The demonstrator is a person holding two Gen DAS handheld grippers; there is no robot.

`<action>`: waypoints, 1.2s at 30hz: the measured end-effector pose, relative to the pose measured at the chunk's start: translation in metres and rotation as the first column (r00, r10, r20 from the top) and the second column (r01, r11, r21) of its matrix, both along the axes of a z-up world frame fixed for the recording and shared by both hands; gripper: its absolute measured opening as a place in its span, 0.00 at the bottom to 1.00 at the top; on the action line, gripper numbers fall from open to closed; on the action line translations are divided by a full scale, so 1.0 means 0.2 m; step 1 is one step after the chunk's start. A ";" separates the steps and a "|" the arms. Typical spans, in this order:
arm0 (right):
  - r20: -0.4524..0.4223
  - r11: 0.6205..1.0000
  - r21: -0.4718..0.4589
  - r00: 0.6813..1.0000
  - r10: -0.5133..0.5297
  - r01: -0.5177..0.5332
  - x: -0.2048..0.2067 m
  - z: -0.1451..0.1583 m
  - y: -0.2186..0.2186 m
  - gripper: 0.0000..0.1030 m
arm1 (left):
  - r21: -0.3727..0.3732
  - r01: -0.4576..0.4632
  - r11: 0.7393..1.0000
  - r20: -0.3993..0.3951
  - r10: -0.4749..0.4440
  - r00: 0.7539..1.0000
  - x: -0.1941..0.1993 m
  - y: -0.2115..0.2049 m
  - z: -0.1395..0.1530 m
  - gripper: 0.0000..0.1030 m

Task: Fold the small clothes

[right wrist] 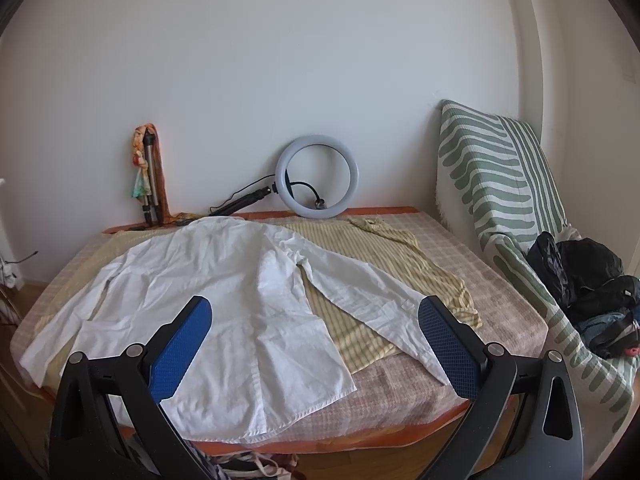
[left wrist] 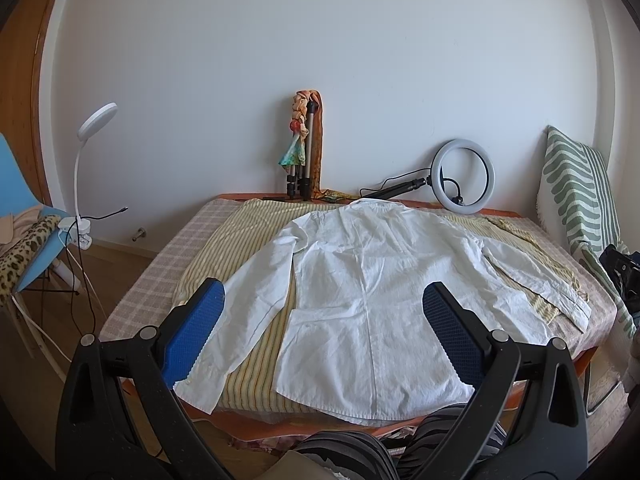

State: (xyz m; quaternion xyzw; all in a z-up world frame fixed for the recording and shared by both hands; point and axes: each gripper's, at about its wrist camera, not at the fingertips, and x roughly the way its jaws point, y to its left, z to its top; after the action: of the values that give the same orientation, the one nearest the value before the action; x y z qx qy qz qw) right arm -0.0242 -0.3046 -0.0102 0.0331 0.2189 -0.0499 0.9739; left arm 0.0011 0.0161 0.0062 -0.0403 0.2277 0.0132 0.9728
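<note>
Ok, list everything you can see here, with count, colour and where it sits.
shirt: one, white, spread flat, sleeves out, on the table.
striped garment: one, yellow, under the shirt.
table: one, checked cover.
ring light: one, white, leaning on the far wall.
tripod: one, scarf-wrapped, upright by the wall.
desk lamp: one, white, clamped left.
chair: one, blue, far left.
patterned throw: one, green-white, right.
dark clothes: a pile, far right.
left gripper: open, hovering.
right gripper: open, hovering.
</note>
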 end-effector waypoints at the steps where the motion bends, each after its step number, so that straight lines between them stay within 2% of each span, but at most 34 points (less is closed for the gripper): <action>1: 0.001 1.000 0.000 1.000 0.001 -0.001 0.00 0.00 0.00 1.00 | 0.000 0.000 1.000 0.000 0.000 1.000 0.00 0.00 0.00 0.99; 36: 0.005 1.000 0.000 1.000 0.003 -0.003 0.00 0.01 0.01 1.00 | 0.001 -0.003 1.000 0.006 0.003 1.000 0.00 0.01 -0.01 0.96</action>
State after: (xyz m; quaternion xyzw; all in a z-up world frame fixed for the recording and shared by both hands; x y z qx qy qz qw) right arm -0.0235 -0.3023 -0.0074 0.0328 0.2166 -0.0485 0.9745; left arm 0.0003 0.0175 0.0046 -0.0401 0.2247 0.0145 0.9735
